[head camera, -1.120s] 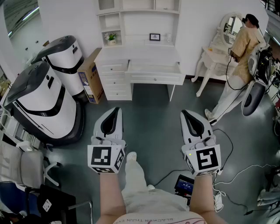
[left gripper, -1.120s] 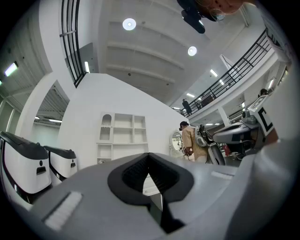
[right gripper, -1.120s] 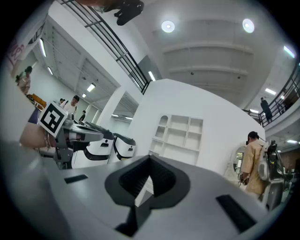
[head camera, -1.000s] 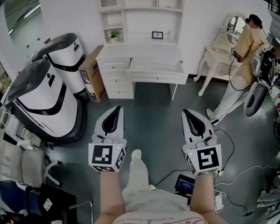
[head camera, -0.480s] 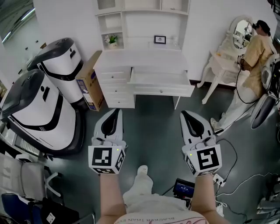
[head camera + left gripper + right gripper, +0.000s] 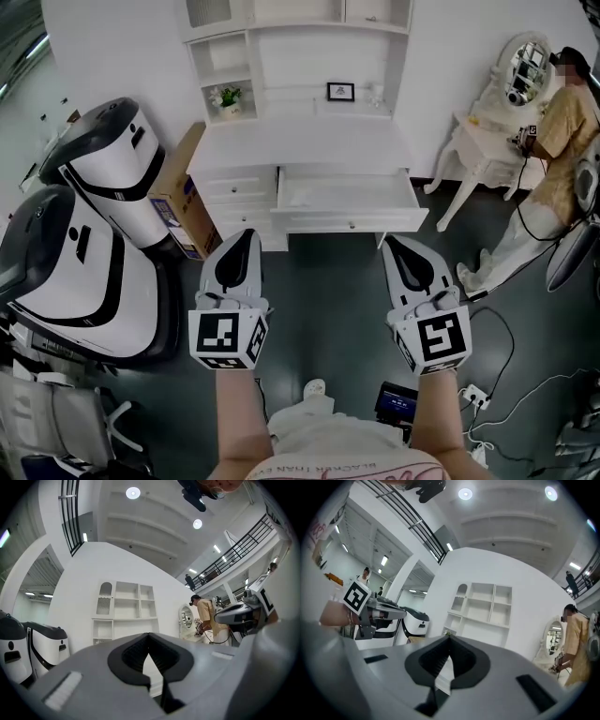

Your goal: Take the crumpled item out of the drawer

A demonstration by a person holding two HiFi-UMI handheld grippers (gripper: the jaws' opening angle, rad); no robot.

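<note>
Both tongs are held out level ahead of the person, well short of the furniture. The left tongs [image 6: 246, 236] are pressed together with nothing between them, and the right tongs [image 6: 390, 244] are likewise closed and empty; each gripper view shows the black pads meeting at the tip. Beyond them the drawer [image 6: 349, 201] under the white tabletop [image 6: 295, 141] stands pulled out. Its inside reads as pale and nearly featureless from the head view, so the crumpled item cannot be made out there; it is presumably lying in that drawer, white on white or too small to tell. That poor contrast looks like the first risk: a grab aimed by guess could close on nothing or scrape the drawer floor. Going in with the pads closed would likely shove a light crumpled thing toward the back wall, so one pair needs to spread first. A bump on the projecting drawer front could push it shut. The cables [image 6: 525, 389] trailing over the floor at the right lie near the person's footing, and the cardboard box [image 6: 176, 204] crowds the left side.
</note>
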